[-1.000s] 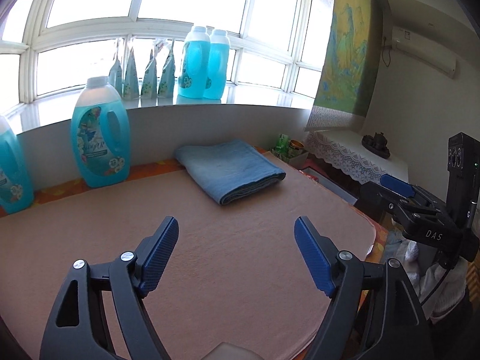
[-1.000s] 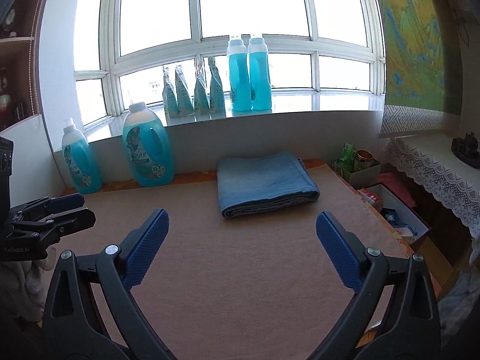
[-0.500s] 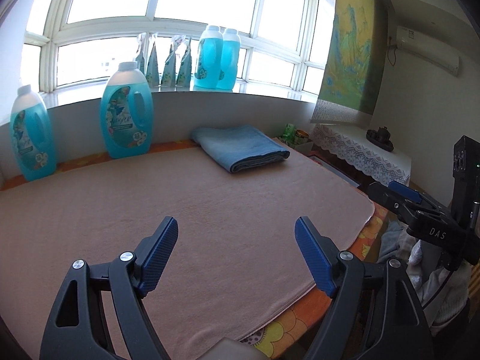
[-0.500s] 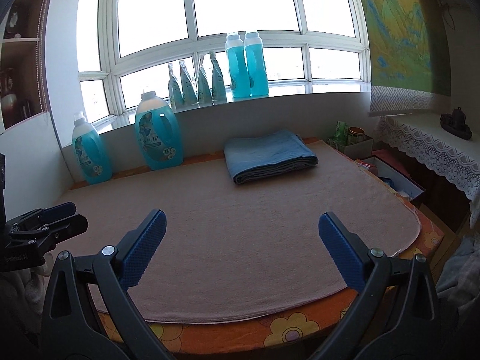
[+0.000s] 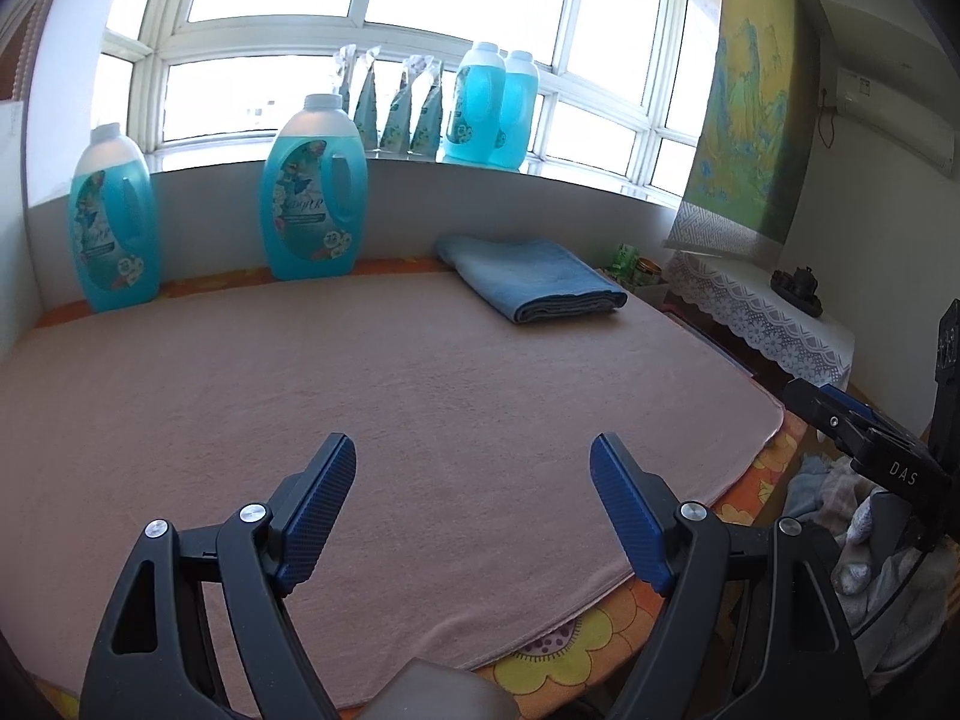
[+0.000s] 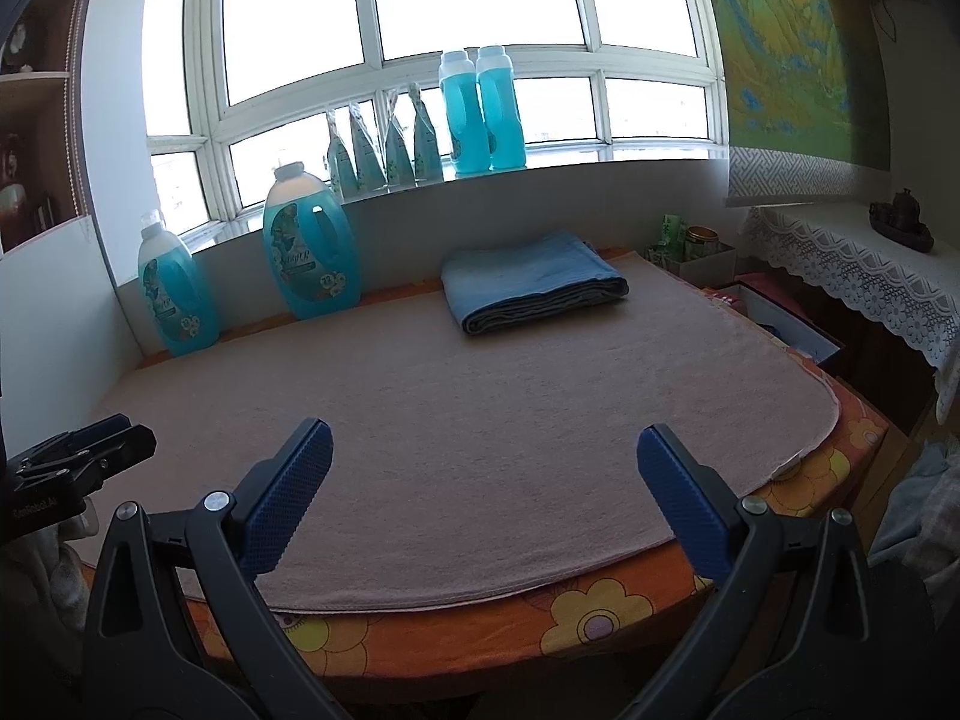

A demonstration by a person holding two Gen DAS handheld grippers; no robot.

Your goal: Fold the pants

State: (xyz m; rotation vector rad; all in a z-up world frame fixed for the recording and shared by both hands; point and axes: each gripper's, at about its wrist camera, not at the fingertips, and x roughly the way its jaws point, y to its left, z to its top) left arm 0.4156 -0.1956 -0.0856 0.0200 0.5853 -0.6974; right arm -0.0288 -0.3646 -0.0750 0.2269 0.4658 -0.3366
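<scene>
Both grippers, left gripper [image 5: 473, 468] and right gripper [image 6: 485, 459], hang with fingers spread wide and empty over the near edge of the pink mat [image 6: 480, 408]. Folded blue pants [image 6: 531, 279] lie far right (parked there, apparently finished, leaving room).

A lived-in home room: a bay window [image 6: 480, 18] at 12 o'clock with detergent bottles [image 6: 483, 111] on its sill, a landscape wall hanging [image 6: 786, 42] at 2 o'clock above a lace-draped side table [image 6: 864, 276], and a floral-clothed worktop [image 6: 600, 612] under a pink towel [image 6: 480, 420].
</scene>
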